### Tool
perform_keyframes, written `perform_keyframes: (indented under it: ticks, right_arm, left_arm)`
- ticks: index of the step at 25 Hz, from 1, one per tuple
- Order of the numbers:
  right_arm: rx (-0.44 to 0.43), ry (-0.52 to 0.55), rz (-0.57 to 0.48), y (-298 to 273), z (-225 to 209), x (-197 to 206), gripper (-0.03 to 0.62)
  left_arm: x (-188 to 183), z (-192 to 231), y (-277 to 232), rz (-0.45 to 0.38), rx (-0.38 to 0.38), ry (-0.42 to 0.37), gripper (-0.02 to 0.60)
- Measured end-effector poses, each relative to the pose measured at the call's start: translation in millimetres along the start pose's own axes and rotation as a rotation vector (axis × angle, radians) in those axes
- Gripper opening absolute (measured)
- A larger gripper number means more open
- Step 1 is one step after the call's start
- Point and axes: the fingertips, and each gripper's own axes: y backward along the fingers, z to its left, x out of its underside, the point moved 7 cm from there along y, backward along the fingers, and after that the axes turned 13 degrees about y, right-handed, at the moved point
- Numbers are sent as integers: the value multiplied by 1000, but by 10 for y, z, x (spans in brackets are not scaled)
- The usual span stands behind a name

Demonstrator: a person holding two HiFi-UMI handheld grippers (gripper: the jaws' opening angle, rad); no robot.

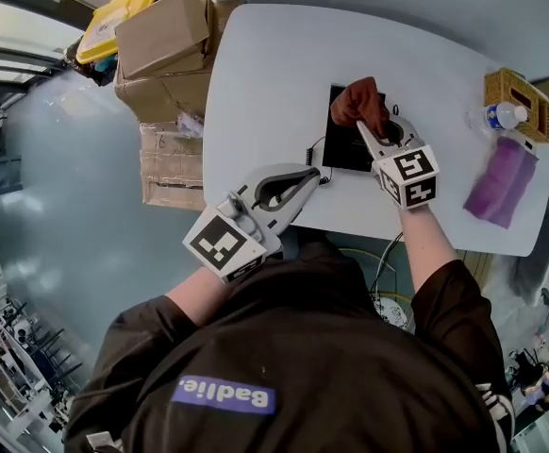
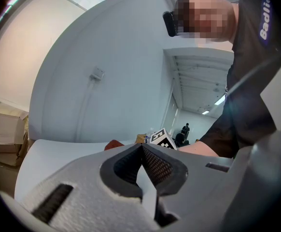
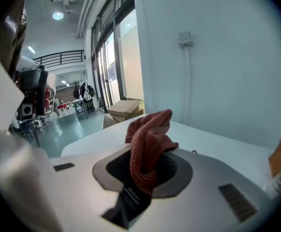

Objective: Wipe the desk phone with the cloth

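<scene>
Desk phone (image 1: 344,149) is found just beneath the right gripper (image 1: 369,128), which is clamped on the cloth (image 1: 359,102). The left gripper (image 1: 305,179) is closed, empty and farther off.

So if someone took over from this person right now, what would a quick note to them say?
Left tool: shut, empty, low over the table near its front edge, just left of the phone.
Right tool: shut on the reddish cloth, held over the far end of the black desk phone.
Done: the cloth is in the grip and at the phone. How much is already wiped does not show.
Left: probably wipe across the whole phone, then put the cloth down.
</scene>
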Motion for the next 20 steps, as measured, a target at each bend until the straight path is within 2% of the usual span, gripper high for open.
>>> perform_keyframes:
  ticks: [3,7,14,20]
  right_arm:
    - [7,5,4,-89,-182,-37,95]
    - [-4,-16,10,-154,-168,63,95]
    - [-28,-57,18,-35,140,355,95]
    - [-48,-100,73,141,508,686,95]
  left_arm:
    - [-7,47,16,-5,-28,13,15]
    - [54,93,42,3,-47,26,15]
    - [145,39,11,27,-23,37,15]
    - [222,17,30,51,19,2,15]
